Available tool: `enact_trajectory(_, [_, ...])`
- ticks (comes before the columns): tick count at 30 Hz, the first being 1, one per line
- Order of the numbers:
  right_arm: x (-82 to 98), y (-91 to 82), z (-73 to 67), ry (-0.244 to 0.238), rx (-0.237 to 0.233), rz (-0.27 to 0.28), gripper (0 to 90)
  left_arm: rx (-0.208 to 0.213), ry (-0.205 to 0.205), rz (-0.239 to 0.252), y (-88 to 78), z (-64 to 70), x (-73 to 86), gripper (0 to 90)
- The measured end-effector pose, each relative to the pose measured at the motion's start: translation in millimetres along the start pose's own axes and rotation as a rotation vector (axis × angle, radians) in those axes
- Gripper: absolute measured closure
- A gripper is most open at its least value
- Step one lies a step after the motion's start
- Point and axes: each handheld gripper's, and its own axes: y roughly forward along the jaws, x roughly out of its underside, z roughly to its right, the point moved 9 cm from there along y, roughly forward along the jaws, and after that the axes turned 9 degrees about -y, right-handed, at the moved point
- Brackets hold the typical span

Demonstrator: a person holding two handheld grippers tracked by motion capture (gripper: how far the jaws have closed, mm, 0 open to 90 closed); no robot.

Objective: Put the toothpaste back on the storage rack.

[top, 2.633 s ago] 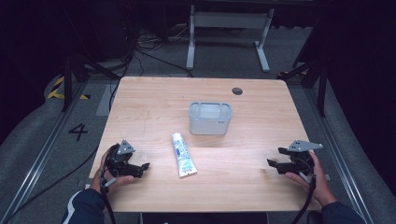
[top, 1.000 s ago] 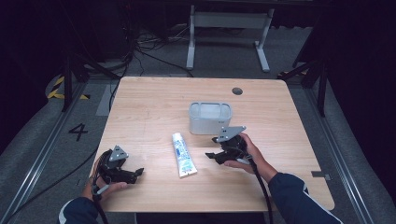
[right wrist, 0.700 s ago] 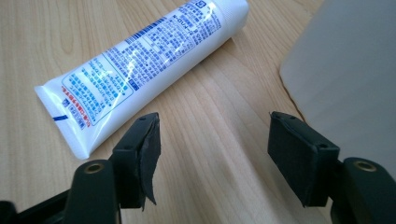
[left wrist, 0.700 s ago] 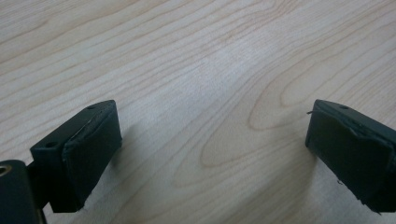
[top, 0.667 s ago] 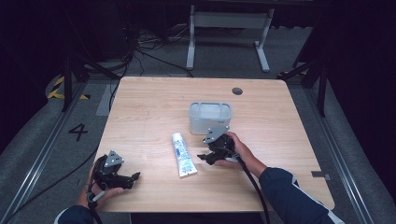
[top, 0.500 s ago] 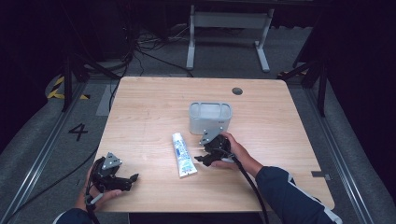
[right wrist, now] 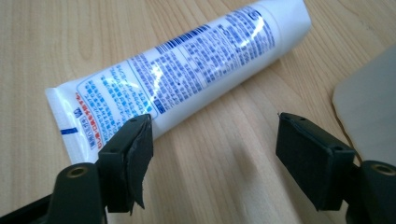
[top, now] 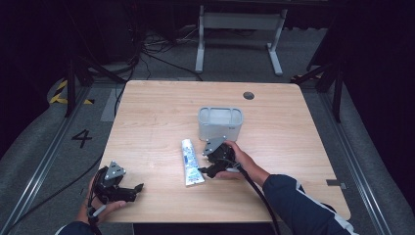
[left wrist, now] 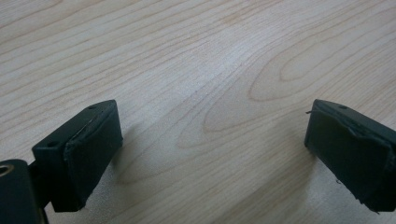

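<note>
A wooden table (top: pixel 161 112) seen from above, with dark floor all around it. The landmark is a small grey tub (top: pixel 220 123) that stands upright a little beyond the middle of the tabletop.

Just in front of the tub and slightly to its left, a white toothpaste tube (top: pixel 190 162) with blue print lies flat on the wood, its cap end toward the tub and its flat crimped end toward the person. It does not touch the tub.

The right gripper (top: pixel 208 169) sits low over the table in front of the tub, held in the person's right hand (top: pixel 240 161), with a dark blue sleeve (top: pixel 298 205) reaching back to the near edge. It points at the tube from the tube's right side. In the right gripper view the tube (right wrist: pixel 187 70) lies just beyond the two black jaws, and the tub's grey wall (right wrist: pixel 369 107) shows at the right edge. The jaws stand apart and have just been opening; bare wood lies between them. One pad (right wrist: pixel 135 158) overlaps the tube's lower edge in the picture, though whether it touches cannot be told. The gripper is released, holding nothing.

The left gripper (top: pixel 132 191) rests well to the left of the tub, at the near left corner of the table. In the left gripper view its jaws are spread wide over bare wood, also released and holding nothing.
</note>
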Motion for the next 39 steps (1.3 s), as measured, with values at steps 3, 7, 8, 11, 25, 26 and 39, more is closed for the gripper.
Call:
enact_trajectory(3, [-3.5,1.7,-3.1,-0.011,-0.005,0.002,27.6,0.000,0.000,0.000,0.0,0.0,0.0,4.5])
enact_trajectory(7, [-6.2,4.3,-6.4,-0.031,-0.013,-0.007,27.1,0.000,0.001,0.000,0.0,-0.1,0.0,4.5])
enact_trajectory(8, [-5.6,4.2,-5.1,-0.025,-0.009,-0.008,27.8,0.000,0.001,0.000,0.0,-0.1,0.0,4.5])
enact_trajectory(11, [-2.5,4.5,-1.4,-0.018,0.000,-0.018,28.5,0.001,0.003,-0.003,-0.2,-0.1,0.2,4.5])
enact_trajectory(25, [-0.5,11.8,5.4,-0.039,0.026,-0.058,31.7,0.001,0.003,-0.003,-0.1,-0.2,0.1,4.5])
enact_trajectory(26, [-1.6,12.5,4.1,-0.039,0.022,-0.058,31.3,0.000,0.004,-0.003,-0.2,-0.4,0.1,4.5])
enact_trajectory(39, [-30.6,16.3,-7.7,-0.066,-0.009,0.003,28.7,0.001,0.002,-0.002,-0.1,-0.1,0.1,4.5])
